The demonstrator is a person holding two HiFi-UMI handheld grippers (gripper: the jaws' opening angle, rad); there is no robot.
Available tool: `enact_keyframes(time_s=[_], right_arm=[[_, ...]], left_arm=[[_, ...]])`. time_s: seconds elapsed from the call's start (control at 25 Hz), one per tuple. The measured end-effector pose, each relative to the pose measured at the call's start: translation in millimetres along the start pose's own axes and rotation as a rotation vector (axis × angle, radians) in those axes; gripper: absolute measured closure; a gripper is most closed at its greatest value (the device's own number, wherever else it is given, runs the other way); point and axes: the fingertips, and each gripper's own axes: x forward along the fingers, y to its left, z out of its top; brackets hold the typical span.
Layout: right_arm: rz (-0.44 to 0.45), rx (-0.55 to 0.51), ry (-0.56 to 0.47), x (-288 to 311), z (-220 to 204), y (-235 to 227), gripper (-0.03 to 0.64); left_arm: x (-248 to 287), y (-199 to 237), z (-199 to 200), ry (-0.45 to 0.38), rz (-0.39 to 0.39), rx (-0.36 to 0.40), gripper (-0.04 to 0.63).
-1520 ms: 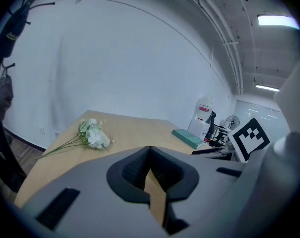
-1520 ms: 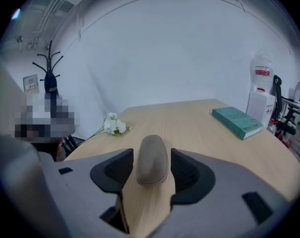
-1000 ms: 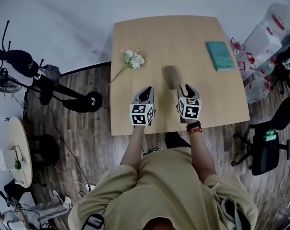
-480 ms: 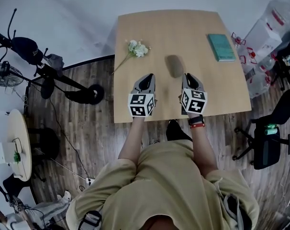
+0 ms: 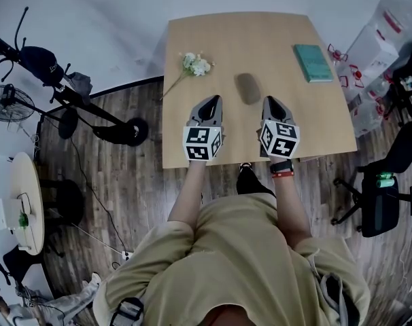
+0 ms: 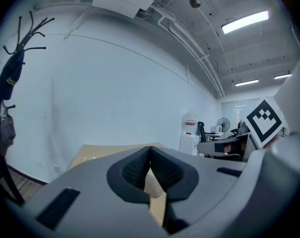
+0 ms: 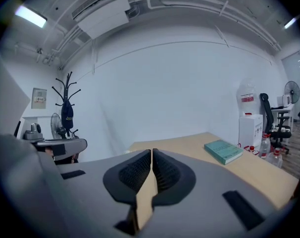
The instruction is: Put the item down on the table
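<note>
Hovering at the near edge of the table, we've got left gripper jaws clenched, empty; right gripper jaws just closed, empty too. Item, a dull brown oval, lies mid-table, btwn & just ahead of them, w/ open smooth wood round it. Flower far left; flat teal book near right edge.

Left tongs shut, right tongs just closed, empty, side by side
</note>
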Motion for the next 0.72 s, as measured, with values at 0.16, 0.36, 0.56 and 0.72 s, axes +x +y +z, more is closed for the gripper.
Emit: enact_keyframes(time_s=[0.16,0.36,0.56,0.72], right_arm=[[-0.001,-0.003,-0.021,-7.1,5.0,-0.9,0.600],[-0.009,-0.010,-0.032,-11.1,7.3,-3.6,0.600],[-0.016,-0.016,-0.019,-12.0,3.6,-6.8,0.600],[-0.024,-0.019,0.001,-7.1,0.4,-19.3,0.600]], left_arm=[[-3.8,0.3,3.5,-0.008,0.005,0.011,0.572],[-5.1,0.6,5.0,-0.013,0.003,0.011,0.572],[0.6,-3.1,0.9,-0.009,-0.010,-0.005,0.572],[14.0,-11.9,-3.2,-0.004,-0.030,-0.034,0.572]])
